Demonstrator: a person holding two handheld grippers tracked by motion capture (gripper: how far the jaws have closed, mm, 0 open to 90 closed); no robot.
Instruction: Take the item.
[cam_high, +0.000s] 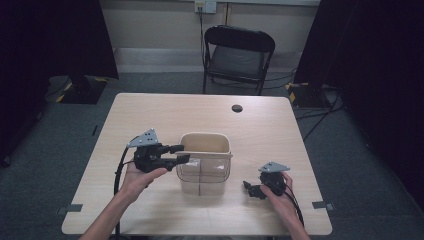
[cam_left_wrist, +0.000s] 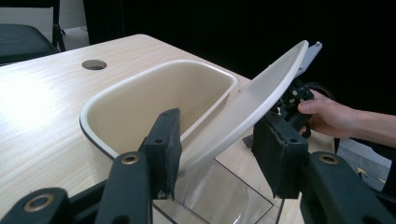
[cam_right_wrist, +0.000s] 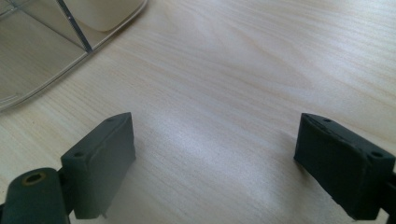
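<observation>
A small bin stands in the middle of the table, with a cream top frame (cam_high: 205, 142) on a clear body (cam_high: 202, 176). Its cream swing lid (cam_left_wrist: 252, 100) is tipped up on a slant above the cream opening (cam_left_wrist: 116, 100). My left gripper (cam_high: 182, 153) reaches in level from the bin's left. The slanted lid runs between its jaws (cam_left_wrist: 219, 154), which are shut on its lower end. My right gripper (cam_high: 251, 190) rests low on the table to the bin's right. Its jaws (cam_right_wrist: 212, 158) stand open with bare wood between them. The clear body's corner (cam_right_wrist: 42, 51) lies just ahead of it.
A cable hole (cam_high: 237, 108) sits in the wooden table (cam_high: 150, 115) near the far edge. A black folding chair (cam_high: 239, 55) stands behind the table. Black stands and cables lie on the floor at both sides. The other hand with its gripper (cam_left_wrist: 299, 100) shows beyond the lid.
</observation>
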